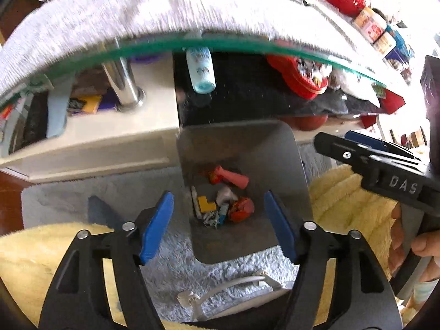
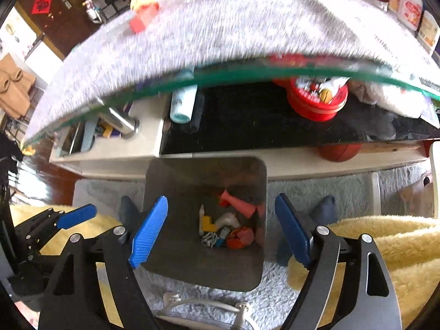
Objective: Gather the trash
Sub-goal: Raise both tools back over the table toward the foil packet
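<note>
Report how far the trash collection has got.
Done: several scraps already lie in the gray bin, among them a pink piece, a yellow block and a red wrapper. In hand: nothing; left gripper and right gripper are both open above the bin. Left: a red block sits on the tabletop.

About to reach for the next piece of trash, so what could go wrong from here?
Both grippers, left gripper and right gripper, hang open and empty over the bin. Lifting toward the red block could clip the glass table edge overhead. The white cable lies by the bin and could snag.
</note>
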`<state>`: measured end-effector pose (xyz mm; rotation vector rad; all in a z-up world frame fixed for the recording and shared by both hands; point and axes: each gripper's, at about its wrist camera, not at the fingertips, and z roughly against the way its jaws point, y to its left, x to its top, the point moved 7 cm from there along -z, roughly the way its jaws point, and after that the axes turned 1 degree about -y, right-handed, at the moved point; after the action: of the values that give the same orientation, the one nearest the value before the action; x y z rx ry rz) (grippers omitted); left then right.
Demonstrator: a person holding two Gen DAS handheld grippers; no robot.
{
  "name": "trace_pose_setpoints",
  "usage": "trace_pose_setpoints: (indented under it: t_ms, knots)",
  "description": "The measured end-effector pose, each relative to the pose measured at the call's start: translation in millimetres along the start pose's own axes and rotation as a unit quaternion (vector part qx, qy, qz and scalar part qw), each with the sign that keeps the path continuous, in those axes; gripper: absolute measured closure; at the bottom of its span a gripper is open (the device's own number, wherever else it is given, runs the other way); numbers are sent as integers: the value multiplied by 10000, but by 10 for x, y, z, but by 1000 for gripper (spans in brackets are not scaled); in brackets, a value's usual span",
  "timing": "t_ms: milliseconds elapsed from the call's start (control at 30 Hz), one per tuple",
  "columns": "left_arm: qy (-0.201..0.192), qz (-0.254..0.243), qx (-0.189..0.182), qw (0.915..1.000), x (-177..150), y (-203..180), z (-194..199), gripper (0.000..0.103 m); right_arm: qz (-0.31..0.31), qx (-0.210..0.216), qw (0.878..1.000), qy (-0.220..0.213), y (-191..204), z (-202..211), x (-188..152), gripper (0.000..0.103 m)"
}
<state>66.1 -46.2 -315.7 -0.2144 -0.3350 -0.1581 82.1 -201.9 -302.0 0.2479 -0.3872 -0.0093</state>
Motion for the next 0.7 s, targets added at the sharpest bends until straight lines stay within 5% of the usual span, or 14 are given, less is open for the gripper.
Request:
trace_pose_setpoints:
  t_ms: [400,700]
  knots:
    - [-415,27,-26,9991,399,15,319,36,-200,-60,9980,-601,-201,393,519,22]
    - [-788,-97,116,9968,1029,14,455,33,-178,-208,9951,-950,-337,432,1087,22]
